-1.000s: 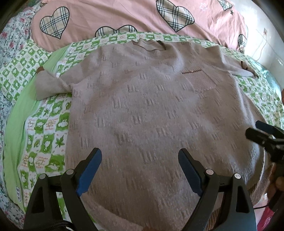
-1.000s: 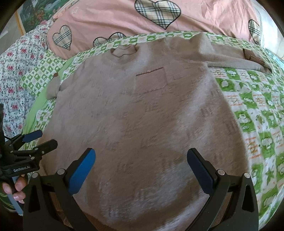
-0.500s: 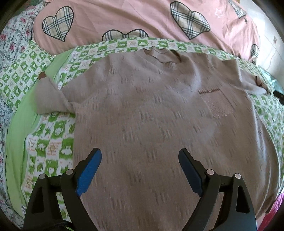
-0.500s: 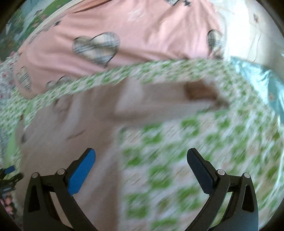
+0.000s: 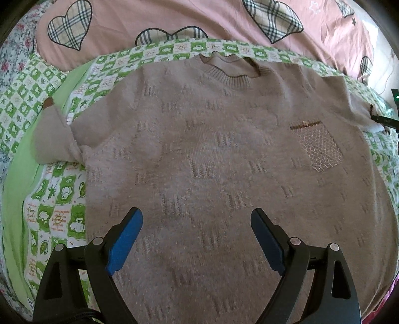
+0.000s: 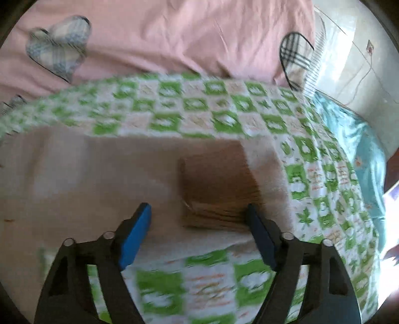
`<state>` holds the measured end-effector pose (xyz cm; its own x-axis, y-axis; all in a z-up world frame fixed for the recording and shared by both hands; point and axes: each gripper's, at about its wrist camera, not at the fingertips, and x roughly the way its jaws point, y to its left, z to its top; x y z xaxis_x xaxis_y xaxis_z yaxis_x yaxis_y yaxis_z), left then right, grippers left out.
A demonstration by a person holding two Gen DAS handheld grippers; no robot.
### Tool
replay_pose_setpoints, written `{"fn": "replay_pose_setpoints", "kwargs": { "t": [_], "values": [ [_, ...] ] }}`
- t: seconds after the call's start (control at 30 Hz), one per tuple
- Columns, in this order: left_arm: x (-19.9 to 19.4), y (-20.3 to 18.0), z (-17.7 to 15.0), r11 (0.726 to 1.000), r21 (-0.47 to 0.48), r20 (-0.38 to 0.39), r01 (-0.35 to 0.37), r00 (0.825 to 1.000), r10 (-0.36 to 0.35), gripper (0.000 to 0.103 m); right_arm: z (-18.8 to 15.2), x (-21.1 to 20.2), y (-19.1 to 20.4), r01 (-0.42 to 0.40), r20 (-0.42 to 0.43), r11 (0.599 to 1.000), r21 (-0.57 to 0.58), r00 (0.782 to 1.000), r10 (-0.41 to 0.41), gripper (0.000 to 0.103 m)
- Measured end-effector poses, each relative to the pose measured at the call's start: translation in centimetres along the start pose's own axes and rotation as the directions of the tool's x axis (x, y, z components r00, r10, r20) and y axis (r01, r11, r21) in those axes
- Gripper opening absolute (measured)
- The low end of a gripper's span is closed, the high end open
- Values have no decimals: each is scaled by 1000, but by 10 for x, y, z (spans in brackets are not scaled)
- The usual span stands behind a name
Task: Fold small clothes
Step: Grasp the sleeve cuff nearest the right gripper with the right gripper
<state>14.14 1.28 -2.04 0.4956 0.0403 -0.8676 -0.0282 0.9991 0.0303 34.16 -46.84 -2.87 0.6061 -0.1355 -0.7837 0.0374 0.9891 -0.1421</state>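
Both grippers are gaping wide, the left gripper (image 5: 197,226) hovering over the sweater (image 5: 212,154) lying flat at 12 o'clock, the right gripper (image 6: 198,221) straddling its brown cuff (image 6: 219,189).

A taupe knit sweater (image 5: 212,154) lies flat, face up, sleeves outstretched, chest pocket (image 5: 319,147) showing, brown cuff (image 6: 217,189) unfolded.

Green-check quilt (image 5: 59,214), pink heart-print duvet (image 5: 212,20), floral sheet (image 5: 15,37), teal fabric (image 6: 354,134)
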Motion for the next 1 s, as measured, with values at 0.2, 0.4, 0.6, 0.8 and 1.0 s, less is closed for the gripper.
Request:
{"fn": "replay_pose_setpoints", "kwargs": {
  "t": [0.2, 0.4, 0.6, 0.8, 1.0],
  "values": [
    [0, 2, 0, 1000, -15, 10, 9, 1000, -9, 89, -3, -23, -13, -130, 66, 985, 115, 990, 123, 12],
    [-10, 4, -3, 999, -22, 33, 30, 999, -29, 89, -7, -78, 48, -410, 146, 905, 117, 908, 393, 11],
    [-21, 22, -6, 997, -67, 65, 35, 997, -31, 89, -10, -109, 160, -695, 138, 712, 105, 719, 681, 11],
    [-23, 50, -10, 990, -130, 71, 47, 997, -38, 89, -18, -120, 278, -814, 51, 577, 65, 580, 813, 11],
    [-19, 73, -10, 984, -170, 72, 59, 996, -48, 89, -26, -104, 363, -846, -59, 529, 65, 526, 848, 11]
  ]
}}
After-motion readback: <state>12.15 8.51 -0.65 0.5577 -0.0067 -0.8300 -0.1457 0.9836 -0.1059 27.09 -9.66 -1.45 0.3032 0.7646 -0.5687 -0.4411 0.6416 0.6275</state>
